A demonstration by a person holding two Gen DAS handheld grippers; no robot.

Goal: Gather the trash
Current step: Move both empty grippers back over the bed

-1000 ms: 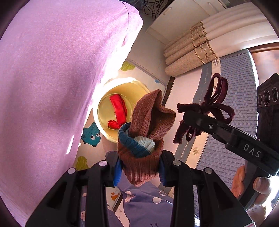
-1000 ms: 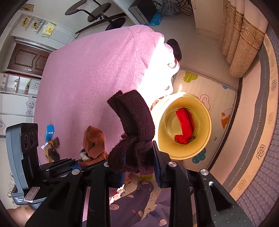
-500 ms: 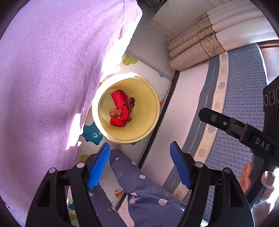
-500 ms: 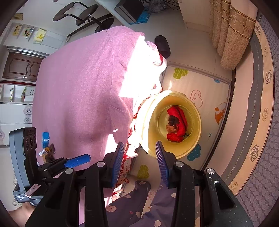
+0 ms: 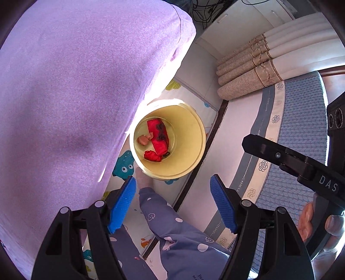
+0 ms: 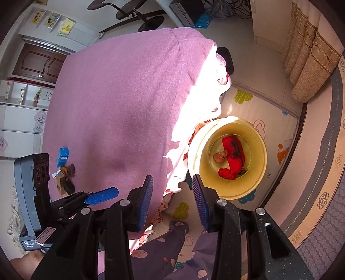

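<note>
We see both jaws apart, just opened, nothing between: left gripper (image 5: 172,201), right gripper (image 6: 172,201); 3 rags in yellow bucket (image 5: 195,137).

This is a lived-in room of a home. A table under a pink-purple cloth (image 6: 120,103) fills the left and centre of the frame. At the lower right a child's cartoon play mat (image 6: 258,112) lies on the floor beside a patterned rug (image 6: 321,193). Gathered beige curtains (image 6: 310,56) hang at the upper right. Brown wooden cabinet doors (image 6: 36,62) stand at the upper left, and a swivel chair base (image 6: 138,15) shows at the top.
</note>
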